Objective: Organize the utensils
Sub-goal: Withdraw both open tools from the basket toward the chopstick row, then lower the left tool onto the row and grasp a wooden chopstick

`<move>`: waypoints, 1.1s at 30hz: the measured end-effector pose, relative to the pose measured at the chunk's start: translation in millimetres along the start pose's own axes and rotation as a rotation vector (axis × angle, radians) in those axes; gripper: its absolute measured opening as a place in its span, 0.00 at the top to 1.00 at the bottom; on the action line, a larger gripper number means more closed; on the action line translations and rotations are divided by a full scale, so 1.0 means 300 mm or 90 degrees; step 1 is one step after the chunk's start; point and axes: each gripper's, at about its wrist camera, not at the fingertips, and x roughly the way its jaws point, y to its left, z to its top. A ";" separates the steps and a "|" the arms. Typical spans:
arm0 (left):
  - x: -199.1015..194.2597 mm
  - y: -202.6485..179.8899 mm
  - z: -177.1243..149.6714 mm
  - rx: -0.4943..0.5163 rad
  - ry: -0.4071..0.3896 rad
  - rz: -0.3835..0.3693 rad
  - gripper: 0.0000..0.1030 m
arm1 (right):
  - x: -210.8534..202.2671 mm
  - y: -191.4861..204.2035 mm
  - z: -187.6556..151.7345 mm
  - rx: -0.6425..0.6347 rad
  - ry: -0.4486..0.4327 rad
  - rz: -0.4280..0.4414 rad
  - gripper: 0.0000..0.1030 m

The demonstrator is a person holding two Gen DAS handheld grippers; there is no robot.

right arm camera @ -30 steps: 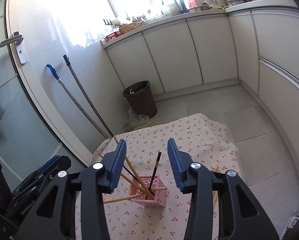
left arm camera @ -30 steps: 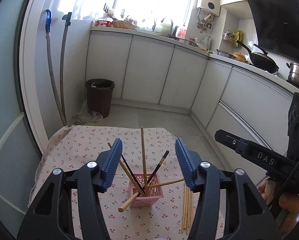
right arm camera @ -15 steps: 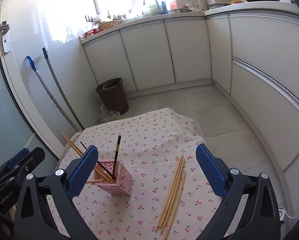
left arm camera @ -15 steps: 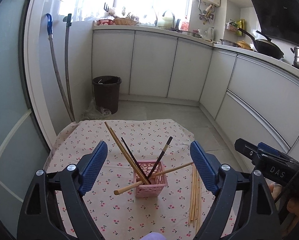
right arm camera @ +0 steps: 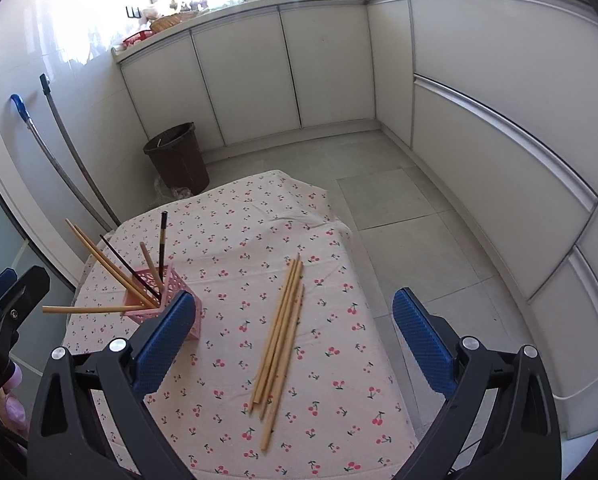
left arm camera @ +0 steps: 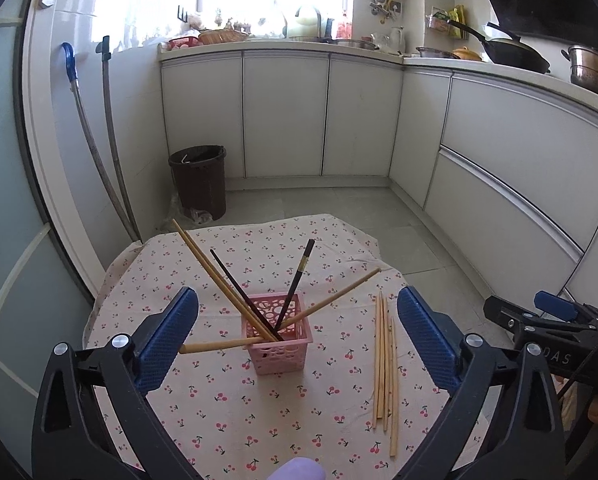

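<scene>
A pink lattice basket (left arm camera: 278,335) stands on a cherry-print tablecloth (left arm camera: 227,400) and holds several wooden and dark chopsticks that lean outward. It also shows in the right wrist view (right arm camera: 155,300). A bunch of loose wooden chopsticks (left arm camera: 385,364) lies flat to the right of the basket, also in the right wrist view (right arm camera: 281,336). My left gripper (left arm camera: 297,338) is open and empty, above and in front of the basket. My right gripper (right arm camera: 294,342) is open and empty above the loose chopsticks.
The small table's edges drop to a tiled floor (right arm camera: 403,208). A dark bin (left arm camera: 199,182) and two mop handles (left arm camera: 99,140) stand at the wall behind. White cabinets (left arm camera: 323,108) run along the back and right.
Both grippers opened wide and pulled back from the basket. The right gripper swung right, over the loose chopsticks. A wooden chopstick that stood upright now leans in the basket.
</scene>
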 end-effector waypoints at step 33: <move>0.991 -0.467 -0.041 0.134 0.422 0.050 0.49 | 0.139 -0.507 -0.017 0.504 0.131 0.284 0.07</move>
